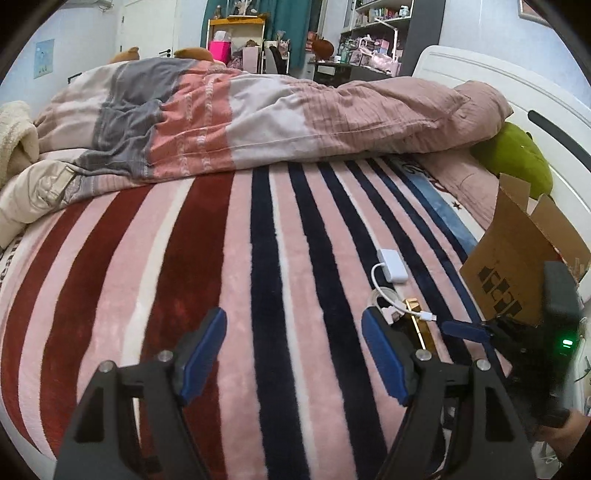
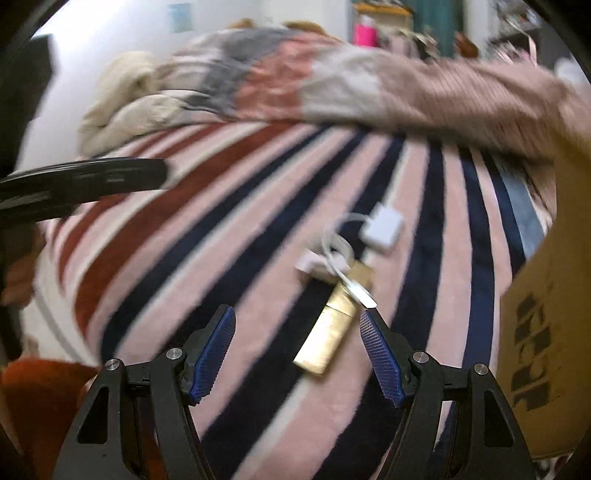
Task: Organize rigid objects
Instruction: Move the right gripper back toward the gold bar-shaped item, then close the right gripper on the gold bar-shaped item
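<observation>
Gold box (image 2: 330, 334) and white adapter (image 1: 392, 266) lie on striped blanket (image 1: 207, 266) near cardboard box (image 1: 517, 266).

Both grippers, the left gripper (image 1: 293, 354) and the right gripper (image 2: 297, 352), had black angular frames with silver screw heads and ribbed blue pads (image 2: 212, 356). At lower right, a green light glowed.

Striped plush blanket (image 1: 236, 266), spread flat; rumpled patchwork quilt (image 1: 229, 122) heaped behind; green plush toy (image 1: 517, 155) beside white headboard (image 1: 517, 88); cluttered shelves (image 1: 373, 33) beyond.
</observation>
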The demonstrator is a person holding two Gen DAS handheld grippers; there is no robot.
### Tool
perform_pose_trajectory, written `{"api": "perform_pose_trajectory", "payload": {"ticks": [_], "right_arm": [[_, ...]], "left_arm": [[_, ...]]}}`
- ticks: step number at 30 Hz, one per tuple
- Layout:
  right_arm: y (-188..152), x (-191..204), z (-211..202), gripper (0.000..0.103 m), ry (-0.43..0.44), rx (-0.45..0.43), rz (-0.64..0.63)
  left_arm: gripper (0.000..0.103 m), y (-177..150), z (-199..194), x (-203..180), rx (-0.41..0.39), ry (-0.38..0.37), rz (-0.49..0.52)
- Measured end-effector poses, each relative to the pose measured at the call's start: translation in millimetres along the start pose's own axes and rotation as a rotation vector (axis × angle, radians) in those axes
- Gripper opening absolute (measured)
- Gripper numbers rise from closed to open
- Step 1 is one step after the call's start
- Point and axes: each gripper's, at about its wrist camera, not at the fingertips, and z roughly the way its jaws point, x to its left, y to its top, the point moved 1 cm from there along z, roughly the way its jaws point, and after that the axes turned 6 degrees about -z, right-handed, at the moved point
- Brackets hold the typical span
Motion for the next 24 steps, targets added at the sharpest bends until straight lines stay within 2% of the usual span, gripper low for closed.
{"api": "perform_pose_trajectory", "payload": {"ticks": [4, 8, 9, 10, 11, 14, 18, 24], "right_arm": [[-9, -11, 10, 0.066, -0.034, 0.025, 0.022], [-9, -18, 16, 0.054, -0.041, 0.019, 0.042], [-7, -18, 17, 0.045, -0.034, 0.016, 0.043], [-6, -16, 17, 0.028, -0.022, 0.018, 0.037], [-6, -13, 17, 0.021, -0.019, 0.023, 0.029], [-11, -3, 9, 0.017, -0.009, 0.048, -0.042], [-23, -1, -7, 0.014, 0.126, 0.114, -0.032], [-26, 6, 1, 0.015, 0.084, 0.139, -0.053]], "left_arm": [[0.073, -4, 0, -2, 0.005, -0.001, -0.002], [0.073, -5, 5, -2, 0.020, 0.004, -0.007], [0.073, -6, 6, -2, 0.025, 0.001, -0.009], [0.073, -6, 7, -2, 0.027, -0.001, -0.012], [0.073, -6, 8, -1, 0.029, 0.000, -0.014], [0.073, -7, 8, 0, 0.030, 0.005, -0.015], [0.073, -8, 7, -1, 0.035, -0.006, -0.021], [0.073, -10, 12, -2, 0.055, -0.008, -0.012]]}}
